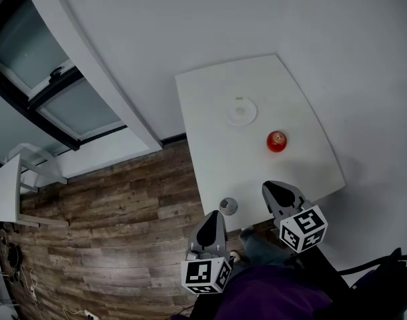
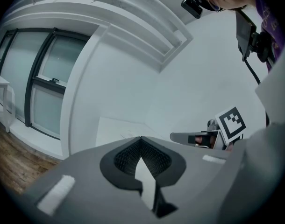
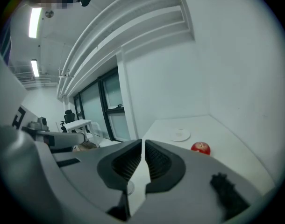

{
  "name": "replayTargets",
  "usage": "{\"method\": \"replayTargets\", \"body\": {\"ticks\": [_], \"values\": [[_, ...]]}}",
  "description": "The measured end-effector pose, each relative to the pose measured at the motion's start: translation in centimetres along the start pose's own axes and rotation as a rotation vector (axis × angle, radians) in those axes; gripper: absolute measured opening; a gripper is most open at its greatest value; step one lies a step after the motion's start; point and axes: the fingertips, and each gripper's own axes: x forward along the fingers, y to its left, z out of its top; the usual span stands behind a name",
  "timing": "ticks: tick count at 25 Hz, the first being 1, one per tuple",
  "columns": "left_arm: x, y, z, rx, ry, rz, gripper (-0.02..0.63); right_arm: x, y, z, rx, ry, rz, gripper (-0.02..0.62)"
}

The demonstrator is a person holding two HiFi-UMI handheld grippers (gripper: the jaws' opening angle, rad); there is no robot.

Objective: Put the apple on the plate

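We see apple (image 1: pixel 276 141) on table (image 1: pixel 203 125), round, upright, stem dimple up, near plate (image 1: pixel 241 111), not touching. Our left gripper (image 1: pixel 215 215), right gripper (image 1: pixel 270 188): jaws together, empty.

White table (image 1: pixel 207 105), plate (image 1: pixel 241 111), apple (image 1: pixel 276 141), perhaps a cup (image 1: pixel 228 206)

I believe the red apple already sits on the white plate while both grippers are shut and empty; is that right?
Not quite: the head view shows the apple on the bare table, apart from the plate. The rest holds: the left gripper and right gripper both have jaws together, nothing between them.
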Motion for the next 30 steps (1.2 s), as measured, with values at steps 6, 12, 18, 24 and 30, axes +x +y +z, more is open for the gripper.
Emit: {"method": "replayTargets", "body": {"ticks": [6, 12, 18, 24, 30], "values": [[4.0, 0.3, 1.5, 0.004, 0.008, 0.013, 0.008, 2.4, -3.8, 1.4, -0.002, 0.019, -0.006, 0.037], [7.0, -0.3, 1.8, 0.002, 0.018, 0.027, 0.008, 3.9, -8.0, 0.9, 0.000, 0.060, -0.025, 0.115], [9.5, -0.3, 2.6, 0.006, 0.006, 0.039, 0.008, 5.2, -12.1, -0.5, 0.000, 0.123, -0.087, 0.188], [11.3, -0.5, 2.7, 0.010, 0.005, 0.042, 0.008, 6.7, -15.7, -2.2, -0.017, 0.184, -0.144, 0.269], [11.9, 0.4, 3.2, 0.015, 0.017, 0.054, 0.008, 8.3, -17.8, -3.8, -0.032, 0.241, -0.190, 0.325]]}}
